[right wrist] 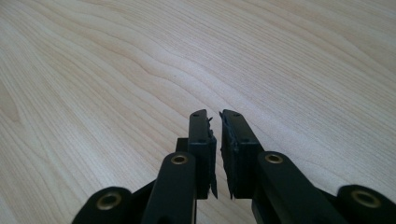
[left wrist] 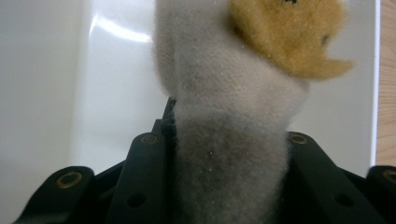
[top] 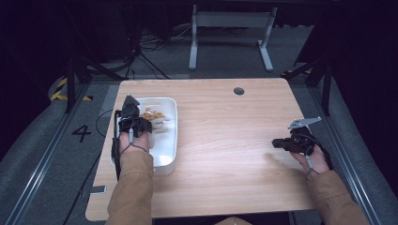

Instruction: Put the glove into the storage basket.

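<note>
Plush toy (left wrist: 224, 140) clamped between left hand-held gripper (left wrist: 229, 140) jaws, over tray (left wrist: 116, 70)

Lab, dark recording bay, taped floor (top: 58, 91), cables (top: 141, 47)

Grey carpet floor (top: 225, 70), white desk frame (top: 231, 21) behind, dim dark surroundings.

dim, dark surround; lit wooden table (top: 225, 140); glare streak on white tray (left wrist: 116, 30); plush toy (left wrist: 233, 116) blurred close-up.
</note>
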A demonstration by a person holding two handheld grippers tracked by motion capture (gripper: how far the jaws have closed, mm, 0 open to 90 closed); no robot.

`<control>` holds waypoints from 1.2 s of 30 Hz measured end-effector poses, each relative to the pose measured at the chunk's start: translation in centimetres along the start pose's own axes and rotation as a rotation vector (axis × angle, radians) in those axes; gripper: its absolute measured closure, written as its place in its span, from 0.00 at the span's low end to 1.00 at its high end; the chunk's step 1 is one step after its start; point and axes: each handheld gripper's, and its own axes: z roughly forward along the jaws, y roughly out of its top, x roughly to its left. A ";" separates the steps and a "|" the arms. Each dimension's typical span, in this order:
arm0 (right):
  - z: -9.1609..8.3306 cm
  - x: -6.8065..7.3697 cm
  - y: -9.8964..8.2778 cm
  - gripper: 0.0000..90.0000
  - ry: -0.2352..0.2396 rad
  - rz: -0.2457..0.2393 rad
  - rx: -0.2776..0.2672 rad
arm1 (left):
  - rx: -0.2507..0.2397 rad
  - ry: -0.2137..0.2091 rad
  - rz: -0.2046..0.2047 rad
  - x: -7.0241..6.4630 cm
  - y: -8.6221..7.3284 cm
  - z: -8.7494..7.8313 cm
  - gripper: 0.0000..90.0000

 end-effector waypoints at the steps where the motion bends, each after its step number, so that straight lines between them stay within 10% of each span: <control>1: 0.0 0.0 0.0 0.92 0.001 0.000 0.000 | 0.000 0.000 0.003 0.0 0.0 0.1 0.75; 22: 0.2 -0.1 -0.1 0.91 0.003 -0.005 0.007 | 0.104 0.082 0.013 1.2 -0.3 3.4 0.73; 36: 0.2 -0.2 -0.1 0.90 0.000 -0.002 0.006 | 0.172 0.060 0.000 2.0 -0.3 4.2 0.70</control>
